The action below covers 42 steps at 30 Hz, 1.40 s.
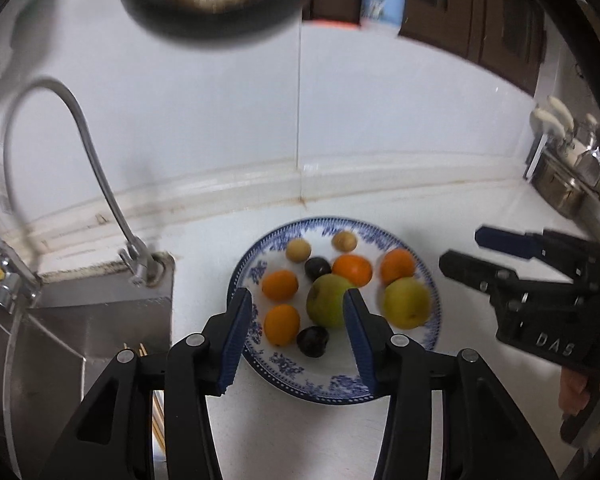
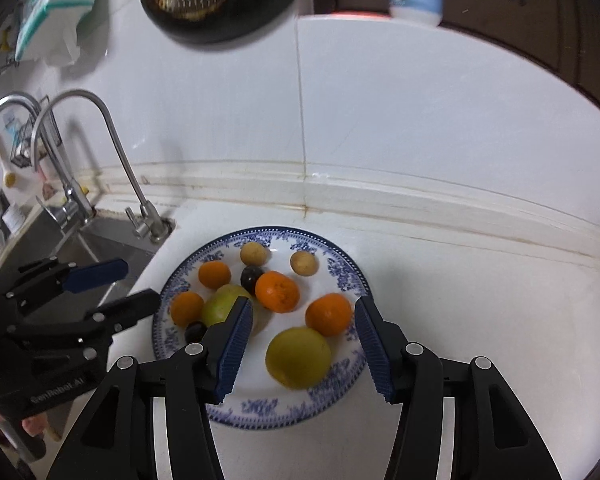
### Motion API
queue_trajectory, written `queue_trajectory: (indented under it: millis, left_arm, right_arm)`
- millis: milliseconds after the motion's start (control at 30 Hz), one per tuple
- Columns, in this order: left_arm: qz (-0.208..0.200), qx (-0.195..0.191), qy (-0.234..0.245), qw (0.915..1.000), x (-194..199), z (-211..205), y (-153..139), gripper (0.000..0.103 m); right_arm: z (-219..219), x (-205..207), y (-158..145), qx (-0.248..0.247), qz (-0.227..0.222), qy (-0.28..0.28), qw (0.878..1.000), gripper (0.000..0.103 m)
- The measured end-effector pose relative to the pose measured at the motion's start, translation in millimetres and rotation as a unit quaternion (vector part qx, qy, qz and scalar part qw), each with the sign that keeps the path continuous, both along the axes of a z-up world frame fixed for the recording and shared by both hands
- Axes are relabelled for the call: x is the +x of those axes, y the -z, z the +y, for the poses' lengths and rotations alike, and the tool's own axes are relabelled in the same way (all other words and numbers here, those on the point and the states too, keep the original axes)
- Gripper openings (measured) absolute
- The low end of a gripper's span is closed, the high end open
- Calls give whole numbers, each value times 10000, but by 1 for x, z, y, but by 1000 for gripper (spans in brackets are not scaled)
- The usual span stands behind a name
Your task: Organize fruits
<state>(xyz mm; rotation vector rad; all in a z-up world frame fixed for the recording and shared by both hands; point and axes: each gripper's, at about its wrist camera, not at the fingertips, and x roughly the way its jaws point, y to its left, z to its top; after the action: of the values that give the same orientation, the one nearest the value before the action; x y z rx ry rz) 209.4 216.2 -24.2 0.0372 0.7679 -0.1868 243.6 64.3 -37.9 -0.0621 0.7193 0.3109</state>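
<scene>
White tiled wall (image 2: 380,100), steel sink (image 1: 80,320), dark cabinets (image 1: 480,8).

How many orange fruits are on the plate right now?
4, all on the blue-patterned plate: one far left, one behind it, one in the middle, one to the right behind a green fruit. None seems hidden.

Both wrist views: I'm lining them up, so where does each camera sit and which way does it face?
Left wrist: on the left gripper, looking down at the blue-patterned white plate of fruit; own fingers open, right gripper at right.
Right wrist: on the right gripper, same downward aim; left gripper at left.
Shared: plate, curved steel faucet, white wall.
</scene>
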Motion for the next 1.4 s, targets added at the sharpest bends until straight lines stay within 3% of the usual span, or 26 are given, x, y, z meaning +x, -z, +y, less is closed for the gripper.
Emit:
queue_trajectory:
  millis: [167, 433, 600, 767, 1400]
  left_arm:
    - [-372, -11, -136, 9992, -29, -9, -22, 58]
    - [-834, 41, -449, 9955, -79, -28, -40, 79]
    - [-1007, -18, -650, 9928, -115, -39, -49, 87]
    - [-1127, 24, -726, 9910, -149, -53, -57, 95]
    - [-1386, 52, -701, 9878, -233, -89, -77, 98]
  right_arm:
    - [-13, -31, -13, 137, -169, 134, 9997, 54]
    - [-44, -82, -30, 264, -456, 320, 9981, 60]
    - [-59, -116, -37, 137, -685, 451, 9965, 73]
    - [-76, -152, -43, 205, -760, 549, 9954, 80]
    - [-113, -244, -52, 259, -1040, 568, 9926, 84]
